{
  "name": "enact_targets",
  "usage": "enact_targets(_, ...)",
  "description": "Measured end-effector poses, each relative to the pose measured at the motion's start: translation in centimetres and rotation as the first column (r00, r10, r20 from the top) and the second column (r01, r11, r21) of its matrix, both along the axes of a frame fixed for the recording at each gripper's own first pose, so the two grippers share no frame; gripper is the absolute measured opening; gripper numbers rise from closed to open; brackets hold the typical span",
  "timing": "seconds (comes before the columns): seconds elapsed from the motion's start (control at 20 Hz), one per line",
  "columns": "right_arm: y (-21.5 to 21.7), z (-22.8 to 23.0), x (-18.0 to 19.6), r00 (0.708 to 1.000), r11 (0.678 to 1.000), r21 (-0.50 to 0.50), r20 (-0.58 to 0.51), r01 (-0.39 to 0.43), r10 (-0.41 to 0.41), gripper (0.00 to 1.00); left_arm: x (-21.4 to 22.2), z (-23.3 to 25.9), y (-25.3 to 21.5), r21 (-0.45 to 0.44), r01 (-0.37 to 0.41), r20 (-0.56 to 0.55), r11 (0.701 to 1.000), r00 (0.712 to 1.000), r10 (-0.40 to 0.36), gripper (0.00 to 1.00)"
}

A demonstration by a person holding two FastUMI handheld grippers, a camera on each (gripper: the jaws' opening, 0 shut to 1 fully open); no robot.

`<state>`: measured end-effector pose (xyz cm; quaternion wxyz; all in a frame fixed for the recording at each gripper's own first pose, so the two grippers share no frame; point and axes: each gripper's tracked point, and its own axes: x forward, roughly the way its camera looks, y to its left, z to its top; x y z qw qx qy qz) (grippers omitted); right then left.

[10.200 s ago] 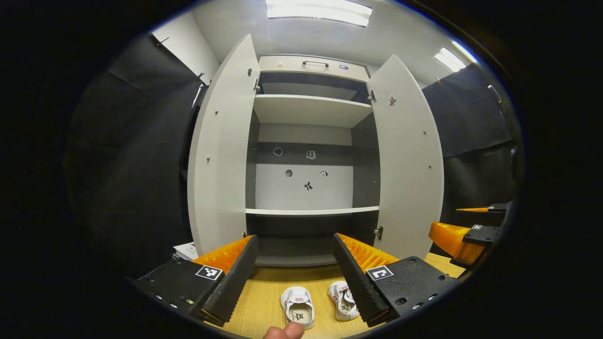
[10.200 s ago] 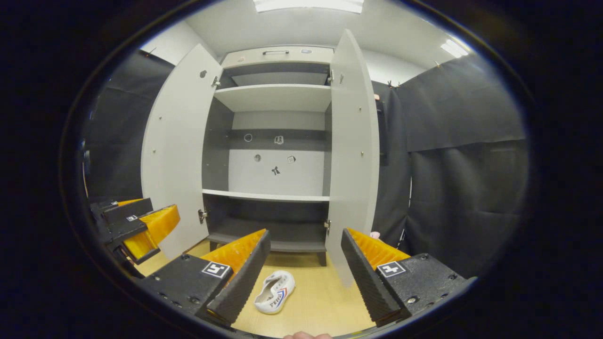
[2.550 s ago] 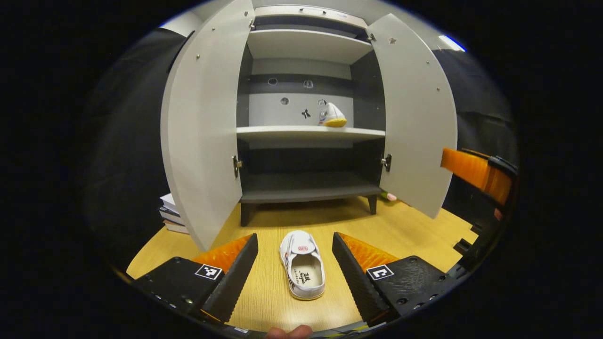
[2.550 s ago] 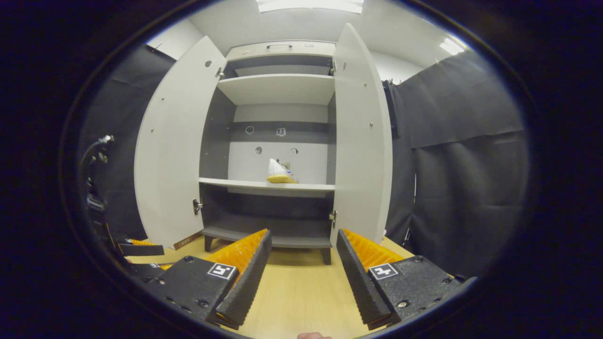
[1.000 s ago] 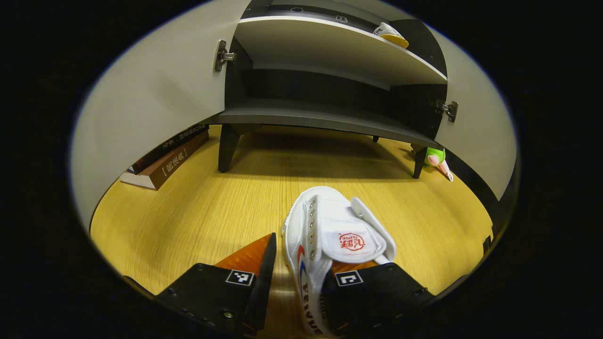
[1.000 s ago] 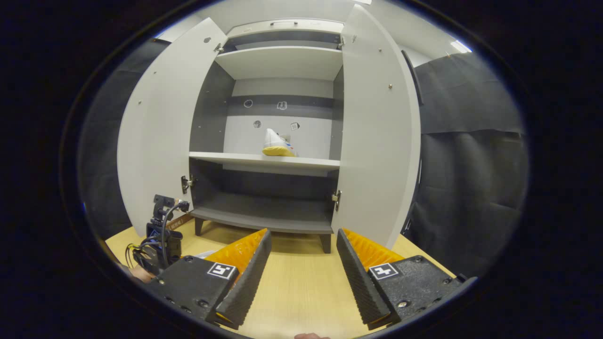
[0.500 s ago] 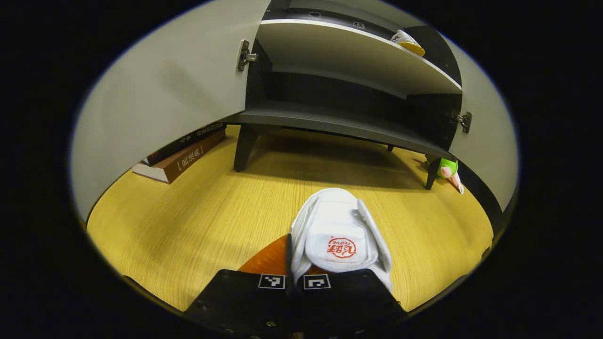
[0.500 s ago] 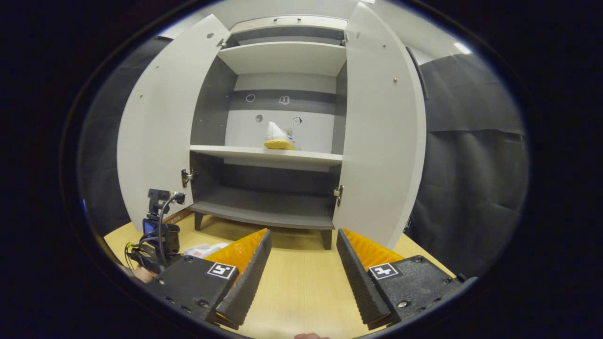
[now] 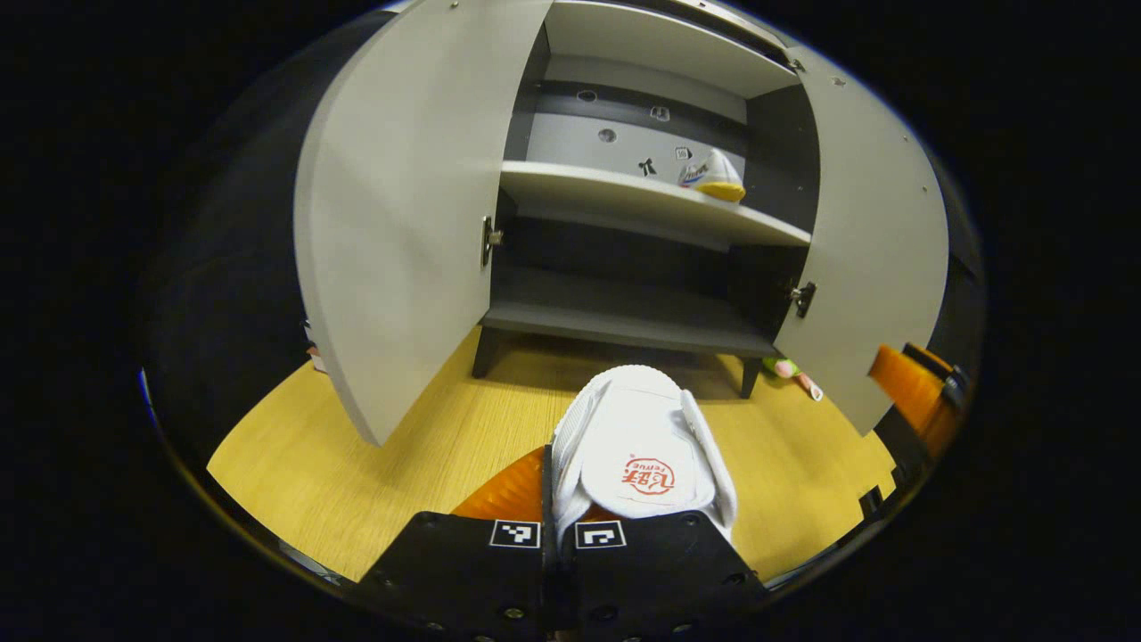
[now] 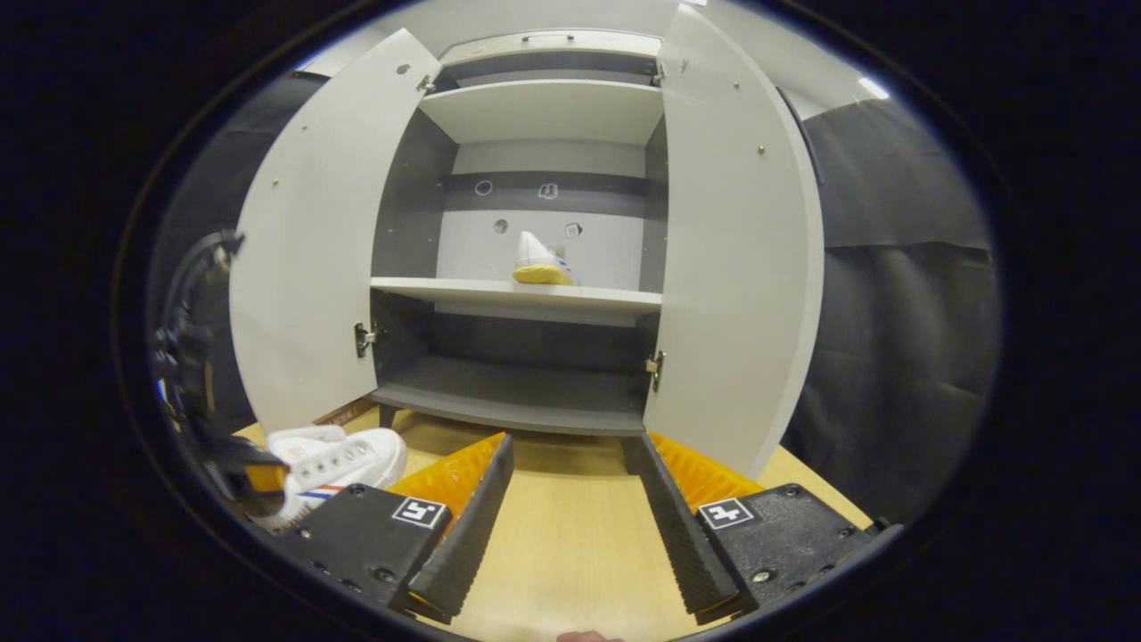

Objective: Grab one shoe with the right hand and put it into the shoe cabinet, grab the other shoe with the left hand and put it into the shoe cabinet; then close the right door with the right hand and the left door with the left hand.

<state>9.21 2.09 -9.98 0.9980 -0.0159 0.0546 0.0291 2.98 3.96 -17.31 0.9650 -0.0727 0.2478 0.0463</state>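
A white shoe (image 9: 637, 455) with a red logo on its strap is lifted off the wooden floor, and my left gripper (image 9: 557, 510) is shut on it. The same shoe (image 10: 334, 462) appears low on the left in the right gripper view, carried by the left gripper (image 10: 239, 477). The other white shoe (image 9: 713, 176) with a yellow sole stands on the cabinet's middle shelf (image 9: 624, 198), toward the right. It is also on that shelf in the right gripper view, as the yellow-soled shoe (image 10: 540, 259). My right gripper (image 10: 570, 526) hangs open over the floor, facing the cabinet.
The cabinet's left door (image 9: 401, 214) and right door (image 9: 878, 259) both stand wide open. The lower shelf (image 9: 624, 316) is bare. A small green and pink toy (image 9: 786, 368) lies by the cabinet's right leg. The right gripper (image 9: 909, 392) shows beside the right door.
My left gripper, shut on the shoe, has risen and tilted up, so the whole cabinet is back in sight. In the right gripper view the held shoe has come up at the left.
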Motion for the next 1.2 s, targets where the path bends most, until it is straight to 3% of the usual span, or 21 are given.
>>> enact_targets(0.2,1.0,0.2,-0.2,0.999,0.999,-0.001,0.017,-0.035,0.035,0.88,3.9,8.4,0.0,-0.012,0.011,0.095,1.0,0.995,-0.009,0.0)
enact_targets(0.4,1.1,0.8,-0.6,0.998,0.999,-0.009,0.031,-0.048,0.048,0.88,12.3,16.8,1.9,0.007,-0.027,0.192,1.0,0.981,0.025,0.0)
enact_targets(0.5,1.0,0.9,-0.7,0.998,0.999,0.002,0.033,-0.048,0.048,0.88,17.6,18.5,2.9,0.041,-0.028,0.207,0.999,0.978,0.019,0.0)
enact_targets(0.7,0.4,0.9,-1.1,0.999,0.999,-0.009,0.032,-0.037,0.037,0.88,25.7,18.6,3.5,-0.024,-0.039,0.1,0.999,0.994,0.041,0.0)
enact_targets(0.85,0.1,0.7,-1.3,0.999,1.0,-0.005,0.019,-0.03,0.03,0.88,31.5,18.0,4.5,0.034,-0.071,0.022,0.997,0.997,0.07,0.0)
enact_targets(1.2,-1.5,-0.2,-1.4,1.0,1.0,-0.009,-0.007,0.009,-0.009,0.88,37.4,14.0,4.7,0.036,-0.087,-0.173,0.996,0.98,0.092,0.0)
